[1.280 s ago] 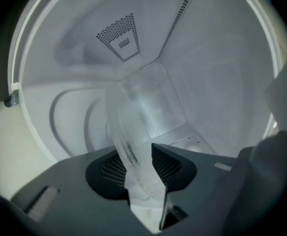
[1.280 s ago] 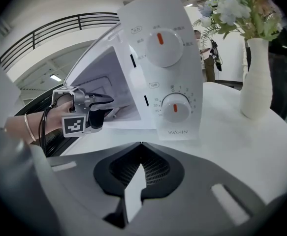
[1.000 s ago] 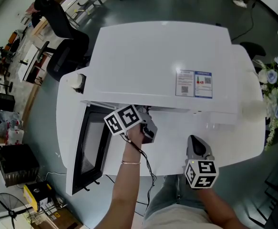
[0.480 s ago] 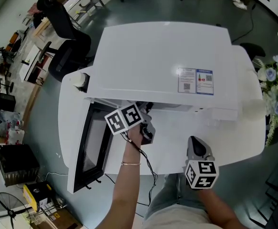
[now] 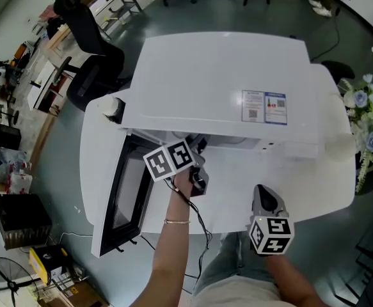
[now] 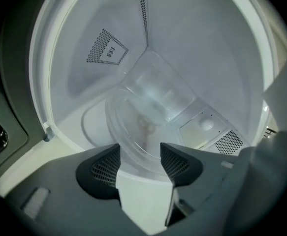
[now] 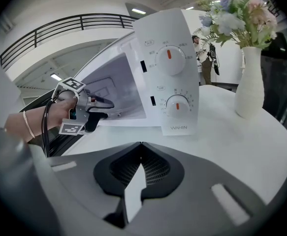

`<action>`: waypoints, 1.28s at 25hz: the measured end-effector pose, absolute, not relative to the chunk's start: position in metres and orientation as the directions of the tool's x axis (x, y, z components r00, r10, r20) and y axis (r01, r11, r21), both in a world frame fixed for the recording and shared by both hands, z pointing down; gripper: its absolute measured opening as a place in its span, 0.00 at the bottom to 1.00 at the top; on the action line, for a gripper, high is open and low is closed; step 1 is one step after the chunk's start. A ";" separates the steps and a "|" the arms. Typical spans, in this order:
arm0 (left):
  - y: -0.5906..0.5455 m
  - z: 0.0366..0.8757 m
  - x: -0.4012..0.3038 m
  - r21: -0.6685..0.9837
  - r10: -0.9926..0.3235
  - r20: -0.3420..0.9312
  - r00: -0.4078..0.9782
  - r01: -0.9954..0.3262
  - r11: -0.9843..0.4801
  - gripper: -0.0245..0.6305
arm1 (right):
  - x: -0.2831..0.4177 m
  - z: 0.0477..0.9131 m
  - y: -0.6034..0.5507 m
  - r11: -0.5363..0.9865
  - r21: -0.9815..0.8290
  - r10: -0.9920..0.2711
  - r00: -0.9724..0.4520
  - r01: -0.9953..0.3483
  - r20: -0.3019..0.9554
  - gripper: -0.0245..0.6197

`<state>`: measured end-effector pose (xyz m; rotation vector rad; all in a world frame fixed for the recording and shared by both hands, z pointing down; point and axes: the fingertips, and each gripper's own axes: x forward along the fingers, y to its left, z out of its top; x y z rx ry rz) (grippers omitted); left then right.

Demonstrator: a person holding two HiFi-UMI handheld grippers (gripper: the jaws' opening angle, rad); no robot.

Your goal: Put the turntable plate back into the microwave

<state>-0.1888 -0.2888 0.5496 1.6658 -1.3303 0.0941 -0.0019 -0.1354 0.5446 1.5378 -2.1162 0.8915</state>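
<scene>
The clear glass turntable plate (image 6: 142,124) lies tilted inside the white microwave (image 5: 218,88), its near rim between the jaws of my left gripper (image 6: 139,154). Those jaws have just been opening; the pads (image 6: 106,167) stand apart from the glass and do not press on it. In the head view the left gripper (image 5: 198,152) reaches into the microwave's mouth, under its top. My right gripper (image 7: 141,165) is shut with nothing in it and rests over the white table (image 5: 237,203) in front of the microwave; in the head view the right gripper (image 5: 260,190) is at the lower right.
The microwave door (image 5: 123,190) hangs open to the left. The control panel with two dials (image 7: 170,75) faces my right gripper. A white vase of flowers (image 7: 249,80) stands on the table at the right. Office chairs (image 5: 87,50) stand on the floor beyond.
The left gripper has shifted slightly at the microwave's mouth. The right gripper has stayed where it was.
</scene>
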 end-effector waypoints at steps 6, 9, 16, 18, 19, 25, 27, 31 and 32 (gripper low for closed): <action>-0.293 0.527 -0.192 0.590 -0.748 0.544 0.380 -0.807 0.019 0.40 | -0.007 0.543 -0.131 0.209 -0.274 -0.703 -0.339 -0.939 0.625 0.05; -0.293 0.523 -0.191 0.593 -0.752 0.538 0.381 -0.805 0.017 0.40 | -0.010 0.541 -0.128 0.213 -0.276 -0.705 -0.343 -0.937 0.621 0.05; -0.283 0.519 -0.191 0.583 -0.757 0.540 0.367 -0.812 0.022 0.40 | -0.008 0.535 -0.127 0.219 -0.269 -0.714 -0.342 -0.938 0.611 0.05; -0.277 0.517 -0.193 0.580 -0.760 0.540 0.362 -0.814 0.025 0.40 | -0.008 0.533 -0.126 0.223 -0.267 -0.716 -0.343 -0.938 0.609 0.05; -0.274 0.516 -0.193 0.579 -0.760 0.540 0.360 -0.815 0.026 0.40 | -0.009 0.531 -0.126 0.226 -0.266 -0.716 -0.345 -0.937 0.607 0.05; -0.252 0.505 -0.192 0.542 -0.767 0.541 0.346 -0.841 0.002 0.37 | -0.018 0.515 -0.130 0.261 -0.258 -0.725 -0.366 -0.930 0.584 0.05; -0.245 0.498 -0.194 0.528 -0.778 0.530 0.337 -0.849 -0.008 0.36 | -0.022 0.508 -0.133 0.279 -0.250 -0.729 -0.374 -0.927 0.573 0.05; -0.229 0.478 -0.203 0.497 -0.807 0.505 0.305 -0.868 -0.017 0.31 | -0.026 0.495 -0.136 0.314 -0.233 -0.731 -0.391 -0.920 0.559 0.05; -0.224 0.472 -0.204 0.490 -0.814 0.498 0.298 -0.871 -0.019 0.30 | -0.027 0.490 -0.136 0.322 -0.229 -0.732 -0.395 -0.919 0.555 0.05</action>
